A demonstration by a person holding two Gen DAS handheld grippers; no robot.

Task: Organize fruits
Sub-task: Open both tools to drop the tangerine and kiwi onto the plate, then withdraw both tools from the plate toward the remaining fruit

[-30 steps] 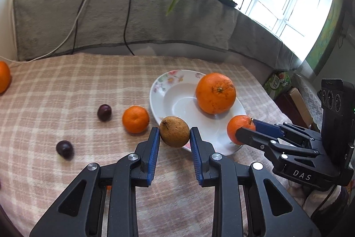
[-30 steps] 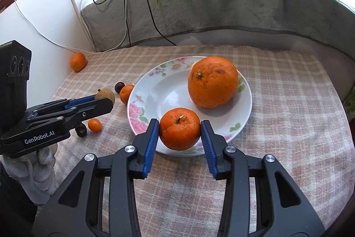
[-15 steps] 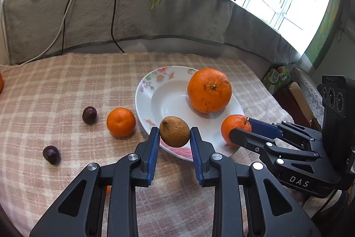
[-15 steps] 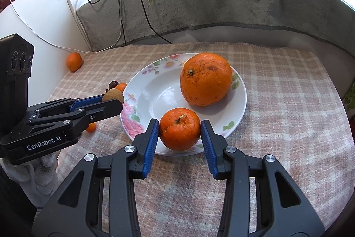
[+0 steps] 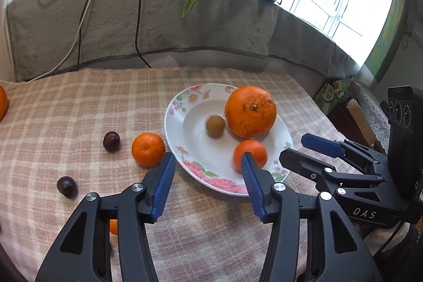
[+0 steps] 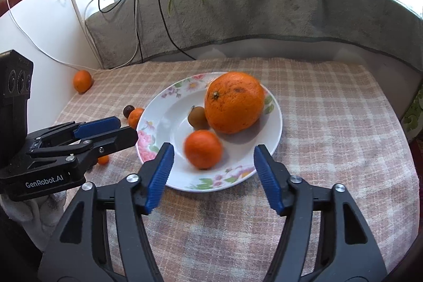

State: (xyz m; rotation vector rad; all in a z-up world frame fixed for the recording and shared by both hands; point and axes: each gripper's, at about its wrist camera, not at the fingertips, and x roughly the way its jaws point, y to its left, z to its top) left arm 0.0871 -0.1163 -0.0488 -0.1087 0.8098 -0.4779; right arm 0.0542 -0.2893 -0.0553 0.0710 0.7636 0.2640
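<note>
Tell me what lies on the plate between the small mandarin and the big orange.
Nothing sits directly between the small mandarin and the big orange on the plate; the right wrist view shows bare white plate there, with the small brown fruit just beside that gap.

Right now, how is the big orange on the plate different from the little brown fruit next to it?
The big orange is bright orange; the little brown fruit is dull brown. The big orange is far larger and stands taller than the little brown fruit. Both are roundish and rest side by side on the flowered plate, held by neither gripper.
</note>
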